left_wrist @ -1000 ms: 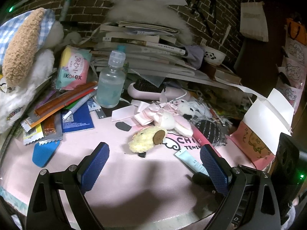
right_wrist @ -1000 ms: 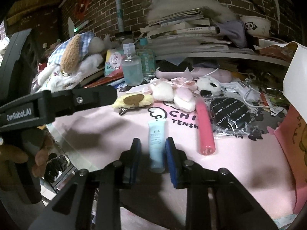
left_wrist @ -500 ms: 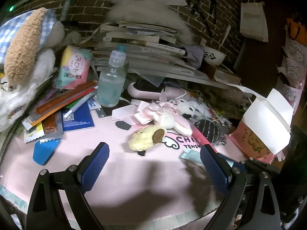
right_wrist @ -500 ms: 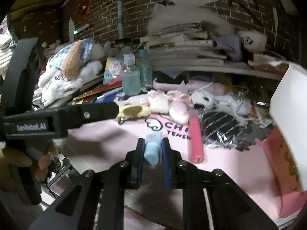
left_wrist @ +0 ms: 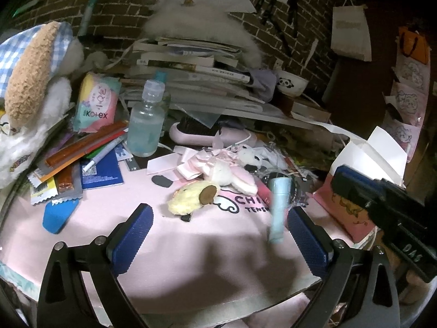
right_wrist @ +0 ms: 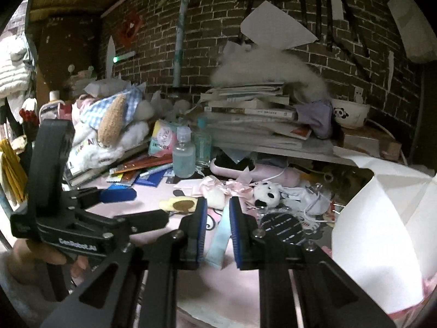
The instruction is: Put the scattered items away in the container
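Right gripper (right_wrist: pixel 217 232): blue-padded tongs clamped on a pale blue soft plastic tube (right_wrist: pixel 220 243), tube hanging tail-down between the pads, off the pink printed mat (right_wrist: pixel 235 292). Left gripper (left_wrist: pixel 218 235): tongs spread wide, holding nothing, hovering low over the mat's near edge. Ahead of the left tongs: a yellow plush hair clip with a brown ear (left_wrist: pixel 192 196); beyond it a pink-eared white plush (left_wrist: pixel 229 175). To the right of the right tongs: the white-flapped pink cardboard box (right_wrist: pixel 382 235), flaps open, the likely container. Handling note: keep the squeeze steady, carry the tube above the flap edge, release only over the opening. Change from a second ago: the tube lay flat on the mat between closing pads; it is now lifted and carried rightward.
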